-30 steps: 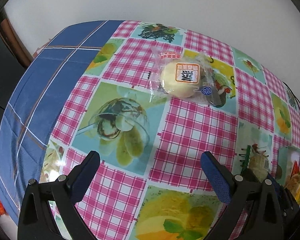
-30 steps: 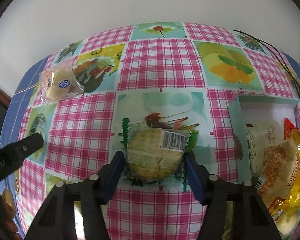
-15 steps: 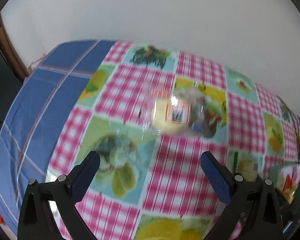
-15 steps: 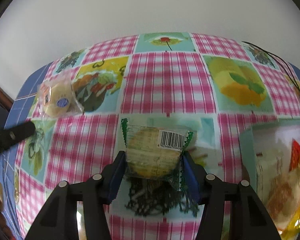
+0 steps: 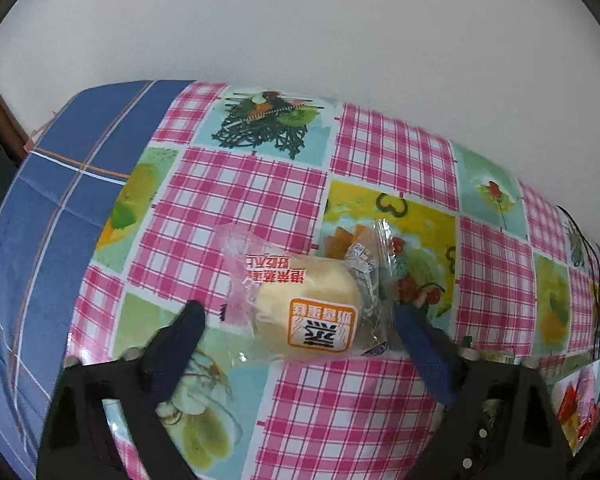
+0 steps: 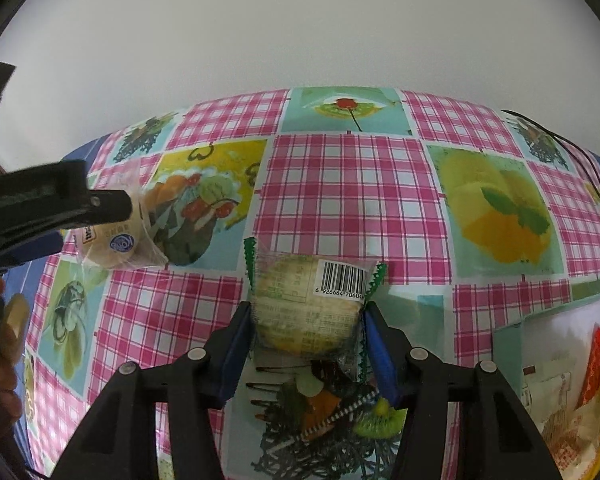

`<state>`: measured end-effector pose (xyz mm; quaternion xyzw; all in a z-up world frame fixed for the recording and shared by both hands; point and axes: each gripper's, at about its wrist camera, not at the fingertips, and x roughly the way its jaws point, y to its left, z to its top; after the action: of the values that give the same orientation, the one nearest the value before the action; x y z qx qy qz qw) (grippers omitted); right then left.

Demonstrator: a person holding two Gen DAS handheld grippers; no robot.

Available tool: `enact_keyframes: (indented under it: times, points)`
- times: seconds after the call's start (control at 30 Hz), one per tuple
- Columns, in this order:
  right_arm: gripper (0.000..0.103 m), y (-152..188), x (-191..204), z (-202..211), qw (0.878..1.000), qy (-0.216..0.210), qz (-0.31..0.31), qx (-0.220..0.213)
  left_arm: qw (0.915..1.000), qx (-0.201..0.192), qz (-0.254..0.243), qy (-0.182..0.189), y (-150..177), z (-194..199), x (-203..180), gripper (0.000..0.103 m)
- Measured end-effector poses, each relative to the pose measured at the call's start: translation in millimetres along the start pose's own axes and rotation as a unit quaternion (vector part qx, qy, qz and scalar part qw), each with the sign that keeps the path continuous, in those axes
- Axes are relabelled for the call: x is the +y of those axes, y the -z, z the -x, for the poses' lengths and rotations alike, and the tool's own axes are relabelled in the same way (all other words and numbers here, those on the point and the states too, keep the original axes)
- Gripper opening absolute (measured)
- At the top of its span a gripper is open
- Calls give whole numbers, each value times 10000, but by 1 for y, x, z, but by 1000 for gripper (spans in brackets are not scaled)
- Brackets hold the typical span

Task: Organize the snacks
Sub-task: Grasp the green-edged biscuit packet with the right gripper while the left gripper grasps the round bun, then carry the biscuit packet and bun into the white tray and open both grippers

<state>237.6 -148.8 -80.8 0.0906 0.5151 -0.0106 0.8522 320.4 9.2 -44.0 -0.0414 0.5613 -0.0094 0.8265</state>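
Observation:
A yellow bun (image 5: 312,316) in clear wrap with an orange label lies on the patterned tablecloth (image 5: 236,196). My left gripper (image 5: 300,314) straddles it with its jaws closing. The right pad is at the wrapper's edge and the left pad stands clear of it. My right gripper (image 6: 308,316) is shut on a round cake (image 6: 304,312) in a green-edged wrapper with a barcode, held just above the cloth. The right wrist view also shows the bun (image 6: 116,244) at the left, under one finger (image 6: 100,206) of the left gripper.
A teal box (image 6: 540,316) with several snack packets stands at the right, and shows again as the box (image 5: 576,400) low right in the left wrist view. A black cable (image 6: 572,148) runs along the far right. A person's hand (image 6: 4,340) is at the left edge. White wall behind.
My left gripper moved forward until the bun lay between its fingers, and its jaws narrowed. My right gripper kept its hold on the cake and shifted it across the cloth.

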Motion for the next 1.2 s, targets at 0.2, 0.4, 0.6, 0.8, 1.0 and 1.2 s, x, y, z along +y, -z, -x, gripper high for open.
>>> enact_keyframes:
  times: [0.2, 0.4, 0.6, 0.8, 1.0, 1.2]
  points:
    - [55, -1, -1, -1, 10000, -25, -34, 31, 9999, -138, -25, 49, 3, 8, -2, 52]
    - [55, 5, -6, 12, 9997, -103, -133, 161, 9996, -174, 170, 118, 25, 25, -4, 52]
    - [55, 12, -7, 46, 9998, -33, -98, 162, 9976, -311, 479, 386, 59, 56, -3, 52]
    - [55, 25, -8, 91, 9999, 70, -17, 94, 9966, -409, 570, 422, 93, 92, -7, 52]
    - [55, 42, -17, 136, 9998, 219, 21, -32, 9950, -540, 603, 576, 123, 129, -9, 52]
    - [55, 62, -29, 175, 9993, 328, 29, -202, 9938, -632, 448, 802, 152, 156, -29, 52]
